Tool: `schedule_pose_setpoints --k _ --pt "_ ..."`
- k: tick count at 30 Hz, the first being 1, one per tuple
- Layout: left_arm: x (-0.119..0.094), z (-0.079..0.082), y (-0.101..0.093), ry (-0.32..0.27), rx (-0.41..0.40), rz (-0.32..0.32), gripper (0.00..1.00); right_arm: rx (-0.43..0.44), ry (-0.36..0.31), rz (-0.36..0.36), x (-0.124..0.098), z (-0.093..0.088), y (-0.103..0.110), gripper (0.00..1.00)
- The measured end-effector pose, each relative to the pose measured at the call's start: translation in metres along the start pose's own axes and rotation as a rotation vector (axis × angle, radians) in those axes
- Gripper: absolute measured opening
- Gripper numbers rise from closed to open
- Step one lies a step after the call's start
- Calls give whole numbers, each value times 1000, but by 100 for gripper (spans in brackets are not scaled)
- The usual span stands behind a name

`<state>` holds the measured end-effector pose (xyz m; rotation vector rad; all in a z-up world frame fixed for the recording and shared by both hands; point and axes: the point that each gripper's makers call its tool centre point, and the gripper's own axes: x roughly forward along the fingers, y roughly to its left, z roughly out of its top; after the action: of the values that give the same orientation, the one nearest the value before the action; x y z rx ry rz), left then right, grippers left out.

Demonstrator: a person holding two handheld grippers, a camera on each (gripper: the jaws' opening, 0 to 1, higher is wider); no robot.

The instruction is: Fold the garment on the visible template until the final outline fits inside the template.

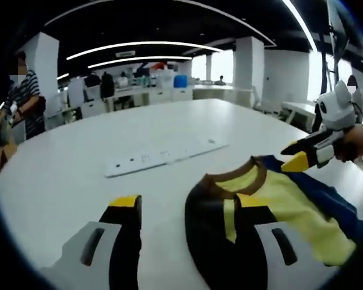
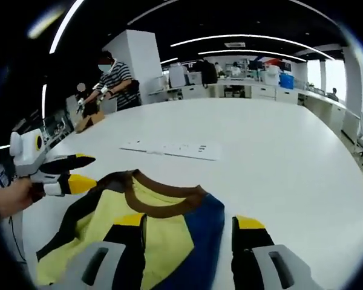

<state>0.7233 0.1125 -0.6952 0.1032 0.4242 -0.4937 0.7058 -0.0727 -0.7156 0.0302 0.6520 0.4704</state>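
Over the broad white desk (image 1: pixel 66 175), the left claw (image 1: pixel 187 226) stands wide open, gripping nothing: one yellow-tipped jaw sits over bare desk, the other over the dark shoulder of the yellow, navy and black garment with a brown collar (image 1: pixel 272 199). The right claw (image 2: pixel 190 232) is likewise spread wide and empty, one jaw over the garment's (image 2: pixel 157 217) yellow front, the other over the desk (image 2: pixel 278 157) just beside its blue side. Each claw appears at the edge of the other's view, near the garment. Beyond the collar lies a flat white strip (image 1: pixel 163 156) on the desk. Farther back, a person in a striped shirt (image 2: pixel 118 78) stands by the office desks.
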Motion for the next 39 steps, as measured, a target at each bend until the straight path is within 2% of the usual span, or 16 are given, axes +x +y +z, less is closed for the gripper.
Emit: schedule_pose_setpoints --k 9,15,19,28,33,39 --pt "-35 -4 -16 4 18 -54 78 -28 10 56 -35 -2 21 70" --pt "-61 -8 -25 12 24 -84 83 -18 12 95 -61 -12 33 71" --pt "-80 -8 -29 -4 17 -86 87 -26 21 104 -78 -22 40 71" --pt "-117 -24 -44 13 26 -106 88 -37 37 123 -106 -45 54 69" --pt "-143 -34 -54 23 -9 -126 86 -37 51 135 -121 -61 60 68" --pt "-163 -44 -54 34 -7 -118 84 -35 73 144 -137 -78 66 68"
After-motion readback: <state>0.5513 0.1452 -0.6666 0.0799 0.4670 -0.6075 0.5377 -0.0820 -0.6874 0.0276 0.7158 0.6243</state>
